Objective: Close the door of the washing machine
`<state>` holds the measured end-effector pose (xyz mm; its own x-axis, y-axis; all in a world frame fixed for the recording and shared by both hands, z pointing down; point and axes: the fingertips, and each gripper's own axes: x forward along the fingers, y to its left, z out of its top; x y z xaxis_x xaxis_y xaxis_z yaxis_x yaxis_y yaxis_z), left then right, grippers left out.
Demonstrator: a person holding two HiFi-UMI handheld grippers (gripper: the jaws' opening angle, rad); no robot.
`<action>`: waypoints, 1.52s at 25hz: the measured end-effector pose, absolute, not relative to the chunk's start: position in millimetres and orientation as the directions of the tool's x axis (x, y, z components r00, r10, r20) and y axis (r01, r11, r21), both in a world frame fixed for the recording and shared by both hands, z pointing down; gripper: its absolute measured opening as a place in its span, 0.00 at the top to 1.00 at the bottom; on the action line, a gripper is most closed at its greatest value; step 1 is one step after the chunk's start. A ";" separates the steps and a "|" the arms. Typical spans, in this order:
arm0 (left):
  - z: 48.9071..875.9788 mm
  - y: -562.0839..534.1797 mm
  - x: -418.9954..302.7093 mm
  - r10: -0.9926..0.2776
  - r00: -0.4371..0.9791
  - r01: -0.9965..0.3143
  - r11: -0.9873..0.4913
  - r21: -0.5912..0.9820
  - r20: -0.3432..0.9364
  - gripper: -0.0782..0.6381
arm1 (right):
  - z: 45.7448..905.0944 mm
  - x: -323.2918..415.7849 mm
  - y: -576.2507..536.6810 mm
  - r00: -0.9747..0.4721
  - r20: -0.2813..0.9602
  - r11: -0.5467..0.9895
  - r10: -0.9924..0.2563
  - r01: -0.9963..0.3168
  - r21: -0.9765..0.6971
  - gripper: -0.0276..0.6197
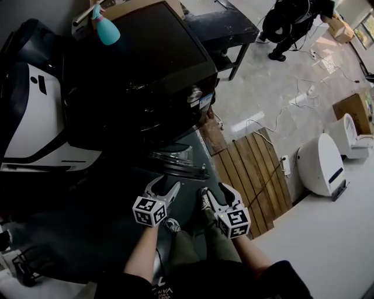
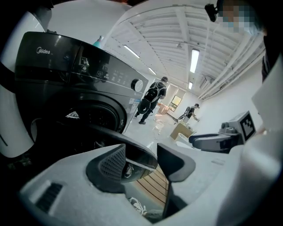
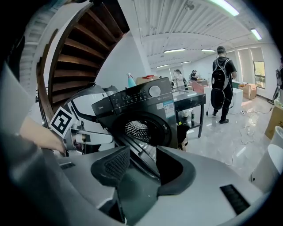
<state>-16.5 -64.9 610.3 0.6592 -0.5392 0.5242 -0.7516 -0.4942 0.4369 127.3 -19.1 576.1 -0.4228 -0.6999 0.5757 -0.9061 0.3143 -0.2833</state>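
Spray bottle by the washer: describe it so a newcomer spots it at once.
Start at the black front-loading washing machine. At the far left corner of its top in the head view stands the spray bottle, next to a cardboard box. It is the only teal thing there; everything near it is black, white or brown.

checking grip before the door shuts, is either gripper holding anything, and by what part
Nothing is held. The left gripper and right gripper both have jaws apart; the rim of the open washing machine door shows between each pair, unclamped.
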 end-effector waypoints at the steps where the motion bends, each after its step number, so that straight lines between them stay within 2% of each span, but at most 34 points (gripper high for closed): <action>1: 610.7 -70.9 -16.2 -0.550 0.651 -0.759 -0.489 0.429 0.524 0.58 | 579.1 127.5 -25.9 -0.430 0.576 0.322 -0.695 -0.903 -0.286 0.67; 7: 615.7 -100.0 -20.8 -0.617 0.591 -0.807 -0.440 0.395 0.520 0.74 | 596.4 127.9 -60.1 -0.457 0.580 0.346 -0.674 -0.889 -0.299 0.70; 15: 618.3 -133.6 -22.4 -0.683 0.502 -0.865 -0.394 0.311 0.530 0.87 | 618.8 126.3 -95.7 -0.486 0.590 0.359 -0.645 -0.874 -0.328 0.76; 26: 617.2 -183.5 -16.7 -0.731 0.463 -0.887 -0.380 0.264 0.501 0.87 | 656.2 115.2 -158.0 -0.465 0.588 0.317 -0.662 -0.884 -0.344 0.95; 38: 622.0 -223.6 -19.2 -0.741 0.442 -0.897 -0.376 0.233 0.505 0.87 | 681.0 104.5 -237.1 -0.415 0.571 0.222 -0.709 -0.899 -0.377 0.96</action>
<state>-19.2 -223.6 622.0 0.4424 -0.7412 0.5049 -0.8967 -0.3762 0.2334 104.5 -237.1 681.0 -0.4149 -0.7087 0.5706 -0.8989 0.2224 -0.3774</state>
